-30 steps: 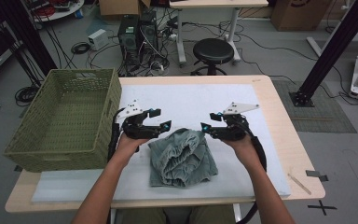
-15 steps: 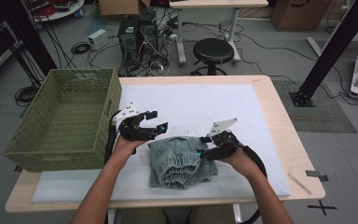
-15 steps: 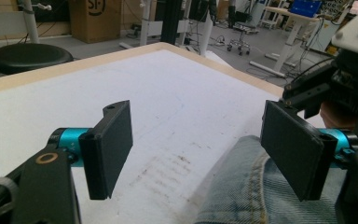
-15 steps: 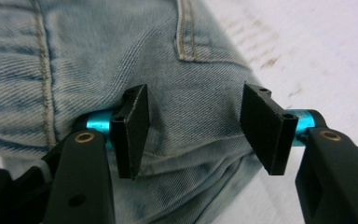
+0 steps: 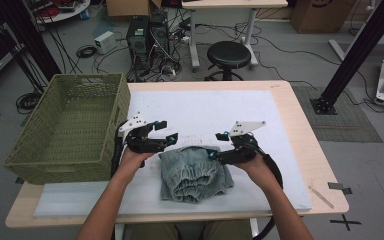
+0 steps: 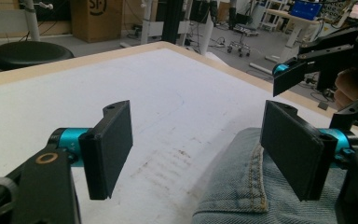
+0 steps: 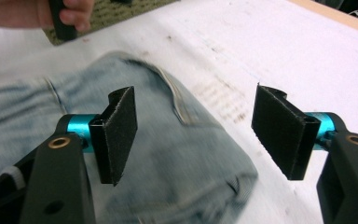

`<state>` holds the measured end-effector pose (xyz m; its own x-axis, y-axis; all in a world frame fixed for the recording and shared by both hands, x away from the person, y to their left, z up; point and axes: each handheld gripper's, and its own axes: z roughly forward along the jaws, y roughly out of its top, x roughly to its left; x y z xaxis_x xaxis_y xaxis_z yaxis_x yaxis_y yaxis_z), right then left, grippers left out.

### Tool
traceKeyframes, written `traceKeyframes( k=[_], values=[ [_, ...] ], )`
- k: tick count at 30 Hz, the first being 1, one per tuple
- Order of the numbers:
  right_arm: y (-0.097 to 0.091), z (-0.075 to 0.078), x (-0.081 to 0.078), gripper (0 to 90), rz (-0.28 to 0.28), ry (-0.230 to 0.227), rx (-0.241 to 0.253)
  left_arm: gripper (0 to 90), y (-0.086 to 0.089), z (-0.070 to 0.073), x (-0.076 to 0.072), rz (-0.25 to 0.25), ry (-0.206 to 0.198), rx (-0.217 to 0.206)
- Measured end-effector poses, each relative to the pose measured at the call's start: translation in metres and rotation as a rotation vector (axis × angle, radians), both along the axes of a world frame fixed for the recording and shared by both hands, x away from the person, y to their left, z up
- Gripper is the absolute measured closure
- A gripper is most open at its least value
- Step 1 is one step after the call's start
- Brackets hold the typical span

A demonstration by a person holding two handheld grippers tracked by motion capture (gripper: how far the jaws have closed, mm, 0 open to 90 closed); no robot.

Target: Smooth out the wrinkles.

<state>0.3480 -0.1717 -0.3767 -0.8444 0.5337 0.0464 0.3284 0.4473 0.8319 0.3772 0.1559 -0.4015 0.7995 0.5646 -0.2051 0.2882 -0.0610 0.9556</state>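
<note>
A folded pale-blue denim garment [image 5: 195,175] lies on the white mat, close to the person's side. My left gripper [image 5: 166,130] hovers at its far left corner, open, with the denim's seamed edge [image 6: 242,191] under its right pad and bare mat between the jaws. My right gripper [image 5: 218,145] stands over the far right corner, open. Its jaws have just been opening, and the denim [image 7: 168,154] lies below them with neither pad pressing on it. One of the right gripper's fingers [image 6: 290,78] appears at the upper right of the left gripper view.
A green woven basket [image 5: 65,130] stands on the left end of the table, just beside the left hand. The white mat [image 5: 215,107] stretches bare beyond the garment. A thin strip [image 5: 321,195] lies near the right front table edge. A stool [image 5: 228,52] stands behind the table.
The right gripper came a little nearer to the person and down onto the garment's far right corner, and its jaws now stand wider. The left gripper has hardly moved.
</note>
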Motion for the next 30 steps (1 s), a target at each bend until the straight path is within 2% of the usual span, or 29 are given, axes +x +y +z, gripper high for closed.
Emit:
traceKeyframes(
  k=[3,4,6,7,9,13,14,15,21,23,25,26,30],
  values=[
    [0.010,-0.002,-0.001,31.6,0.028,0.019,-0.017,25.5,0.002,-0.001,0.000,0.002,0.002,0.000],
    [0.020,-0.010,-0.003,31.6,0.069,0.041,-0.059,25.4,0.002,-0.001,0.000,0.002,0.004,-0.003],
    [0.027,-0.018,-0.004,31.2,0.085,0.050,-0.092,25.4,0.003,-0.002,0.000,0.004,0.009,-0.005],
    [0.027,-0.018,-0.004,31.2,0.085,0.050,-0.092,25.4,0.003,-0.002,0.000,0.004,0.009,-0.005],
    [0.033,-0.030,-0.007,31.1,0.098,0.055,-0.123,25.4,0.004,-0.003,0.000,0.004,0.010,-0.008],
    [0.040,-0.043,-0.014,31.2,0.118,0.021,-0.198,25.4,0.004,-0.003,0.000,0.007,0.012,-0.012],
    [0.040,-0.043,-0.014,31.2,0.118,0.021,-0.198,25.4,0.004,-0.003,0.000,0.007,0.012,-0.012],
    [0.041,-0.048,-0.017,31.2,0.117,-0.006,-0.210,25.4,0.003,-0.003,-0.001,0.005,0.012,-0.015],
    [0.037,-0.053,-0.020,31.2,0.099,-0.007,-0.162,25.4,0.002,-0.004,-0.002,-0.003,0.017,-0.011],
    [0.029,-0.049,-0.018,28.2,0.079,-0.001,-0.094,25.4,0.002,-0.005,-0.002,0.000,0.018,-0.010],
    [0.025,-0.047,-0.019,25.6,0.059,0.005,-0.075,25.1,0.002,-0.006,-0.003,-0.002,0.016,0.000],
    [0.015,-0.043,-0.019,23.5,0.031,0.005,-0.036,24.4,0.002,-0.007,-0.004,0.000,0.013,0.005],
    [0.002,-0.039,-0.019,22.1,0.000,-0.018,-0.024,24.3,0.001,-0.010,-0.006,0.000,0.004,0.013]
  ],
)
